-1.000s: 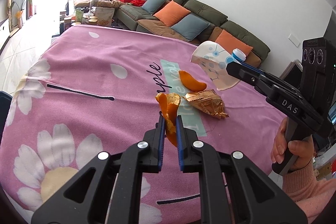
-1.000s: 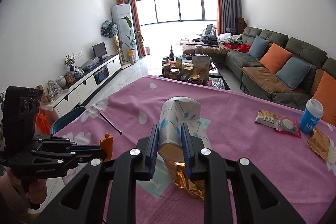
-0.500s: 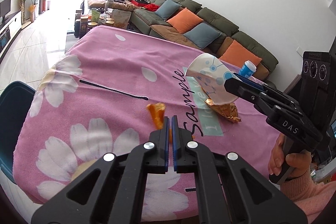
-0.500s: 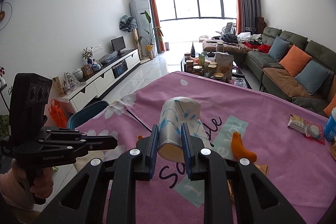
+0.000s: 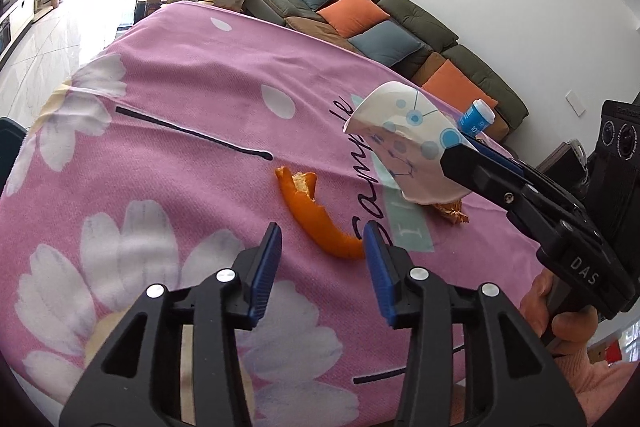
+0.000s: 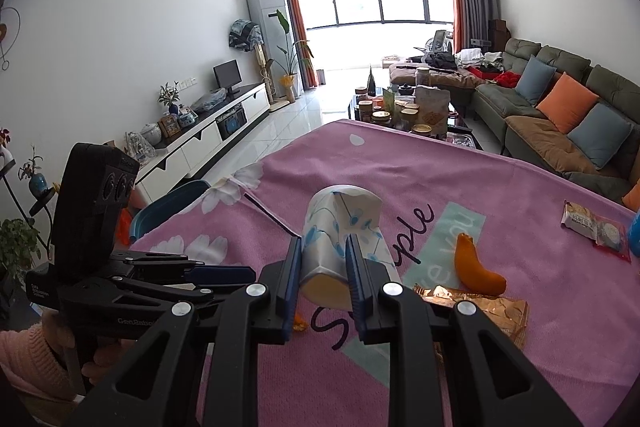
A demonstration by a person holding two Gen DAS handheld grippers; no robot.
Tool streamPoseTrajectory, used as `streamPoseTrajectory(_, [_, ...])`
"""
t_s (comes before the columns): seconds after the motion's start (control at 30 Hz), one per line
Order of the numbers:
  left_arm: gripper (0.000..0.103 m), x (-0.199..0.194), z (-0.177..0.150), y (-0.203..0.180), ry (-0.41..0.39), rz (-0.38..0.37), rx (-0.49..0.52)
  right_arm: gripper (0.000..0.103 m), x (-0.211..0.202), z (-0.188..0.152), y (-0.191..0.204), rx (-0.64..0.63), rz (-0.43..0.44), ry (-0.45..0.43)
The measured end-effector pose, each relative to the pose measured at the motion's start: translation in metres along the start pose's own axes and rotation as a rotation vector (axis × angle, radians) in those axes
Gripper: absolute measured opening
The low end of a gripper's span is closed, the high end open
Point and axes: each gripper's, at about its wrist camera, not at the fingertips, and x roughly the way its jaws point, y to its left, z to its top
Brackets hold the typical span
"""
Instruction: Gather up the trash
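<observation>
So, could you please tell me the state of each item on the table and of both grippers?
Left gripper: open, just been opening, pads clear of the peel.
Orange peel: lying loose on the cloth.
Right gripper: shut on the paper cup.
Paper cup: squashed, lifted, tilted.
Gold wrapper: crumpled, flat on the cloth.

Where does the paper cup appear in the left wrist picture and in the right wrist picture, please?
Left wrist view: the paper cup is right of centre, squashed in the right hand-held gripper, above the pink cloth.
Right wrist view: the cup is at centre, between the near fingers.
Shared landmark: the gold wrapper lies below the cup.
</observation>
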Motion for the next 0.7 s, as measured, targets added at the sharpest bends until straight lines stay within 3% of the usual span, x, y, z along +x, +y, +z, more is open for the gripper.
streamPoseTrajectory(0.17, [0.04,0.023,0.006,-0.007,0.024,0.019,0.003,0.021,0.002,-0.002,-0.004,0.01,0.002,0.003])
streamPoseTrajectory(0.27, [0.02,0.031,0.008,-0.005,0.041,0.01,0.001,0.021,0.004,-0.003,-0.005,0.012,0.006,0.005])
streamPoseTrajectory(0.37, [0.013,0.032,0.008,-0.003,0.034,0.01,0.001,0.021,0.004,-0.003,-0.006,0.016,0.013,0.005])
streamPoseTrajectory(0.7, [0.011,0.008,0.006,-0.001,-0.017,0.036,0.013,0.021,0.008,-0.001,0.002,0.005,0.046,0.004])
